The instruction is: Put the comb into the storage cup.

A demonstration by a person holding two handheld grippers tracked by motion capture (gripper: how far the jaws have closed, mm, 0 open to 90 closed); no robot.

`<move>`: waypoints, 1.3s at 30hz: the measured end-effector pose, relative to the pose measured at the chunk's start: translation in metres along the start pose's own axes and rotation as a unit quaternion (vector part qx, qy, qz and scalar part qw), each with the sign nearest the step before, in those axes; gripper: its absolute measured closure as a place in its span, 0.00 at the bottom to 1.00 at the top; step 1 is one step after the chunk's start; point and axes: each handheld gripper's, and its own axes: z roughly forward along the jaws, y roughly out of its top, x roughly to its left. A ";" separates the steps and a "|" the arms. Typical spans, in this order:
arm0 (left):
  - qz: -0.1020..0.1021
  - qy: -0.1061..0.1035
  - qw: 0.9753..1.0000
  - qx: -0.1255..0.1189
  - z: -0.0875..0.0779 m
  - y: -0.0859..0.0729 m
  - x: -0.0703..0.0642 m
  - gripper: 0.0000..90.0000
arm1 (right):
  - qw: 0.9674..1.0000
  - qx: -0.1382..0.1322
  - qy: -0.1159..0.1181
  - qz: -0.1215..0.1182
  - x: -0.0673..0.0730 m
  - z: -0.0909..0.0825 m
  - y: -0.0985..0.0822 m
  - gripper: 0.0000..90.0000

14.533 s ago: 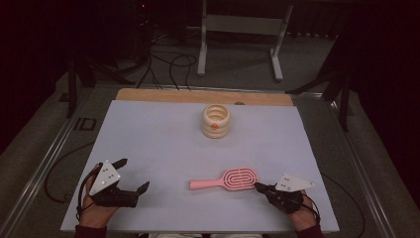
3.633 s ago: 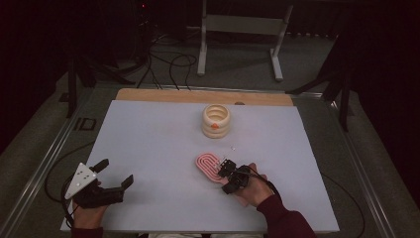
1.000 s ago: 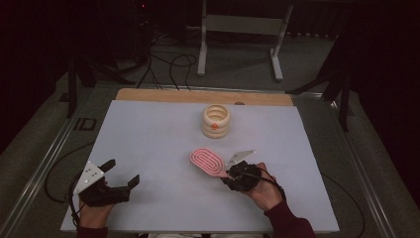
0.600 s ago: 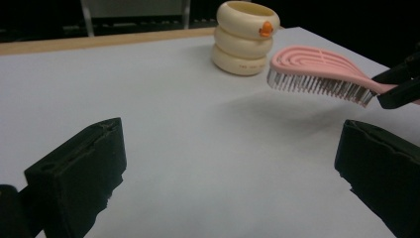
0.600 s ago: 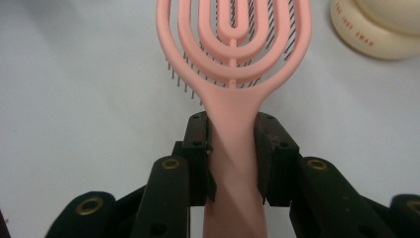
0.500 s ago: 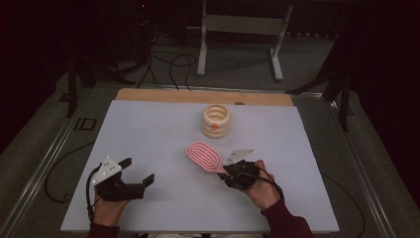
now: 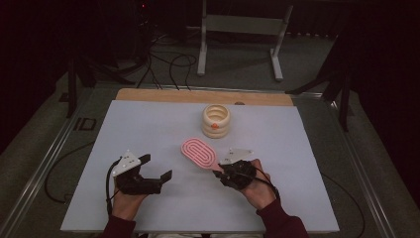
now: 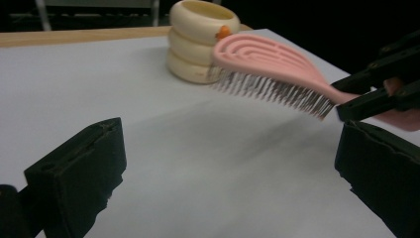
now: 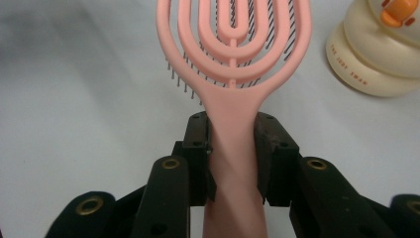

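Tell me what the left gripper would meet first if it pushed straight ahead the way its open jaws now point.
Probably the pink hairbrush, held above the table by the right gripper. The left gripper points at it, with the cream stacked-ring container behind; depth is unclear.

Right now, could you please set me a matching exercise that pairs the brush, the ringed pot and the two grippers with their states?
Things:
1. brush
2. ringed pot
3. left gripper
4. right gripper

States:
A. jaws apart, holding nothing
B. standing on the table, cream with an orange knob
C. lifted off the table, bristles down
D. jaws clamped on a pink handle

Pairs: 1-C, 2-B, 3-A, 4-D
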 end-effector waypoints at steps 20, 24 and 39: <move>-0.025 -0.034 0.999 0.011 0.033 0.012 -0.012 0.00 | 1.000 -0.029 -0.003 -0.003 0.007 -0.003 0.006 0.78; -0.035 -0.041 0.998 0.013 0.039 0.014 -0.013 0.00 | 0.999 -0.035 -0.002 -0.006 0.009 -0.003 0.007 0.78; -0.073 -0.067 0.995 0.015 0.057 0.023 -0.020 0.00 | 0.998 -0.052 0.003 -0.019 0.017 -0.001 0.009 0.78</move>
